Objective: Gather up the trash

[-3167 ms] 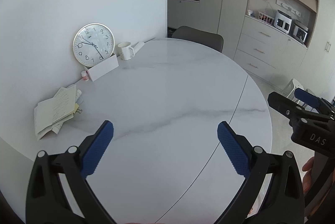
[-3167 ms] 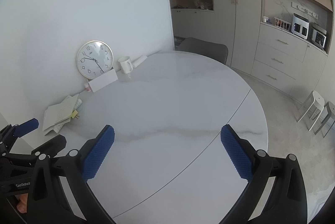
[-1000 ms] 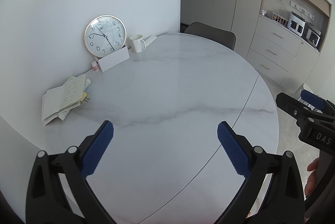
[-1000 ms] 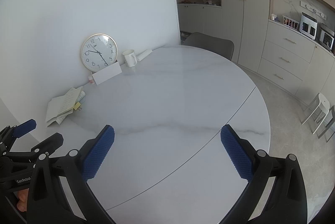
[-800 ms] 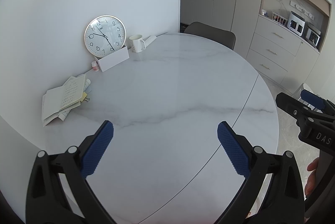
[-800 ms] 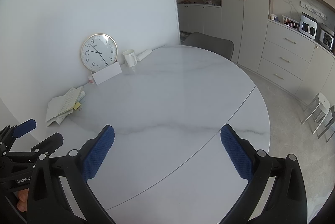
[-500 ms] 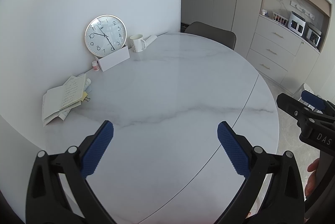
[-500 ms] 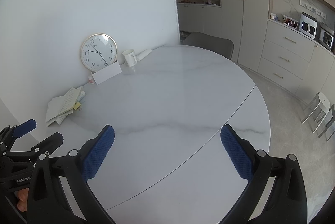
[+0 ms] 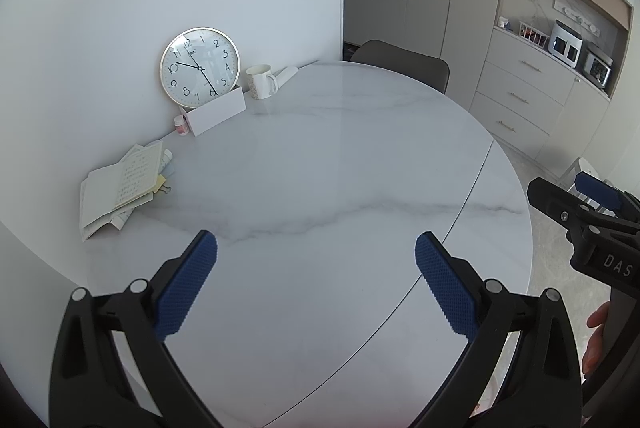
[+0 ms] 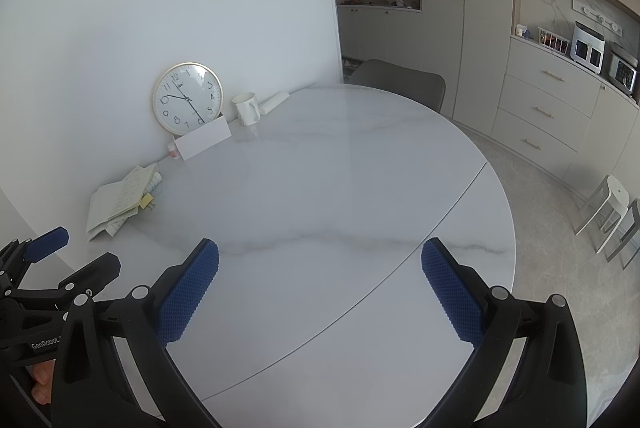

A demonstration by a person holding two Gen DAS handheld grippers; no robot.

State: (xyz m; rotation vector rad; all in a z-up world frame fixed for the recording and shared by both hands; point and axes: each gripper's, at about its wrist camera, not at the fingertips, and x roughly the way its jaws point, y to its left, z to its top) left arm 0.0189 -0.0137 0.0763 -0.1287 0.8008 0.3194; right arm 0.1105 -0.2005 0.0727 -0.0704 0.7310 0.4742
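My left gripper point(image 9: 316, 248) is open and empty above the near part of a round white marble table point(image 9: 340, 168). My right gripper point(image 10: 320, 256) is open and empty too, held beside it over the same table point(image 10: 340, 188). A loose pile of papers point(image 9: 120, 184) with a yellow note lies at the table's left edge by the wall; it also shows in the right wrist view point(image 10: 120, 202). A small pink-capped bottle point(image 9: 181, 126) stands by the wall. Each gripper shows at the edge of the other's view.
A round wall clock point(image 9: 200, 67) leans on the wall behind a white card point(image 9: 216, 114). A white mug point(image 9: 260, 81) and a white roll point(image 9: 286, 73) stand beside it. A grey chair point(image 9: 400, 62) is at the far side. Cabinets point(image 10: 540, 100) and stools point(image 10: 612, 212) are to the right.
Both views have shifted slightly since 3.2 s ago, with the table things a little further off. Over the last second nothing has visibly moved. Both grippers stay open.
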